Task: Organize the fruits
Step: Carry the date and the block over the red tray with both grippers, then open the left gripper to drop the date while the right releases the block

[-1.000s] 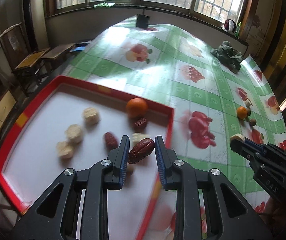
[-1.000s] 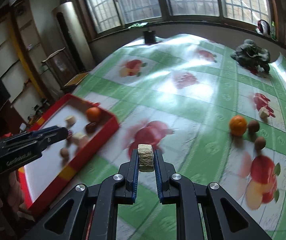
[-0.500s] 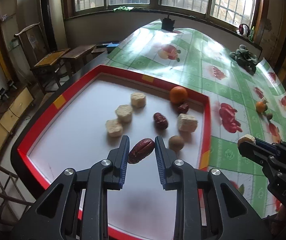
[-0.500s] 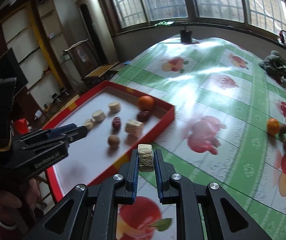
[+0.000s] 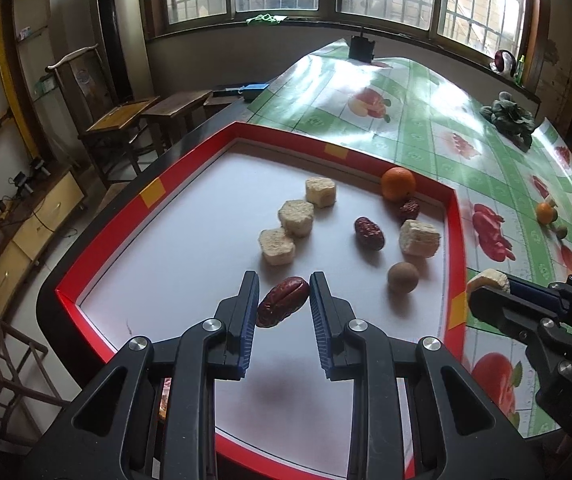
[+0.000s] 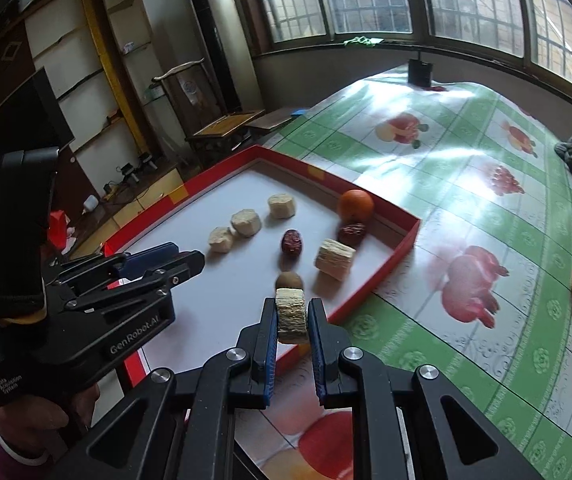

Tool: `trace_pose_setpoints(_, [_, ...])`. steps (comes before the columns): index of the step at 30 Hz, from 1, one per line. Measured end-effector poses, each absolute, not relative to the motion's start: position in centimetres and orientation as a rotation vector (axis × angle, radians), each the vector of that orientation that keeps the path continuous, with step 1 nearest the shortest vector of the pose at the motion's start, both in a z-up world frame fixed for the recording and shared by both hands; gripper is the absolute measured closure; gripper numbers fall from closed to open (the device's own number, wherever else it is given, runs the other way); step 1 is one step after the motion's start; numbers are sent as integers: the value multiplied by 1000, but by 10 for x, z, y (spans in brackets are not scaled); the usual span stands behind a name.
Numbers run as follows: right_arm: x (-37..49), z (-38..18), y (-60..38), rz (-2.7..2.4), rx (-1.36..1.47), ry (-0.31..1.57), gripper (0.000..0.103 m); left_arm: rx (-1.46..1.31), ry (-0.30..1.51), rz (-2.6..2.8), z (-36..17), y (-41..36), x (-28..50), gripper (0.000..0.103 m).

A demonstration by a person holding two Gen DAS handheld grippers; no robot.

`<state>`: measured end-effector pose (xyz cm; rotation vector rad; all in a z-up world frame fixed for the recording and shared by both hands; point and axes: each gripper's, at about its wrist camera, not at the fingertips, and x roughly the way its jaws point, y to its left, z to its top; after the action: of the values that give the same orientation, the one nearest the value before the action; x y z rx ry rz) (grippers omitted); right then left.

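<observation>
The left gripper (image 5: 282, 304) clamps a wrinkled dark-red date (image 5: 283, 306) above the red-rimmed white tray (image 5: 456, 240); the right gripper (image 6: 290, 316) pinches a pale corn-cob chunk (image 6: 291, 314) over the tray's near rim. Released here, the chunk could strike the rim and roll off.

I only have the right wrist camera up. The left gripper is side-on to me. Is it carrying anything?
Observer: Yes. In the left wrist view the left gripper is shut on a red date.
Operator: Is the date over the tray?
Observer: Yes, it sits over the white floor, well inside the tray and its red rim.
Operator: And my own piece, seen from that side?
Observer: The right gripper holds its pale chunk just outside the tray's right rim, over the tablecloth.
</observation>
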<state>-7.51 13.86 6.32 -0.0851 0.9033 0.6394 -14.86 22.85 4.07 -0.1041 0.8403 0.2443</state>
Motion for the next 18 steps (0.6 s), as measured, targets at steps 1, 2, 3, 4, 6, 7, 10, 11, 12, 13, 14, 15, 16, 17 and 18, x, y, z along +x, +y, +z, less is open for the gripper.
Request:
trace_pose_setpoints(1, [-75,62,141,644,-90,907,89,-111,844,244,40,230,-148,78])
trace_pose_setpoints(2, [-75,61,145,651,-95,911,89,-119,848,242,39,232,-148,78])
trace_pose_setpoints(3, [-74,59,149,659,-101,915,89,-123,850,241,38,233,-148,78])
trace_pose_setpoints(4, [-74,58,152,665,-105,918,89,-121,849,242,37,233,-147,78])
trace_pose_setpoints(6, [-72,55,159,676,-120,925,89,-124,850,239,37,233,-147,78])
trace_pose_setpoints(7, [-71,53,163,680,-127,930,89,-124,850,238,36,233,-146,78])
trace_pose_setpoints(10, [-68,46,173,698,-144,947,89,-126,854,240,35,234,-145,78])
trace_pose_setpoints(11, [-68,44,175,702,-149,951,89,-128,856,239,34,235,-144,78])
trace_pose_setpoints(12, [-67,42,178,707,-155,957,89,-129,858,240,33,236,-143,78])
trace_pose_setpoints(13, [-67,41,179,708,-158,959,89,-130,860,240,32,238,-142,78])
trace_pose_setpoints(14, [-67,38,182,710,-164,964,89,-134,863,240,32,238,-141,78])
trace_pose_setpoints(15, [-67,37,183,711,-166,967,89,-138,866,240,31,239,-141,78])
trace_pose_setpoints(16, [-65,34,185,713,-169,972,89,-140,868,240,30,240,-140,78])
trace_pose_setpoints(17, [-65,33,186,713,-171,975,89,-141,870,240,29,240,-139,78])
trace_pose_setpoints(18, [-64,31,187,711,-172,978,89,-140,871,241,28,240,-138,78])
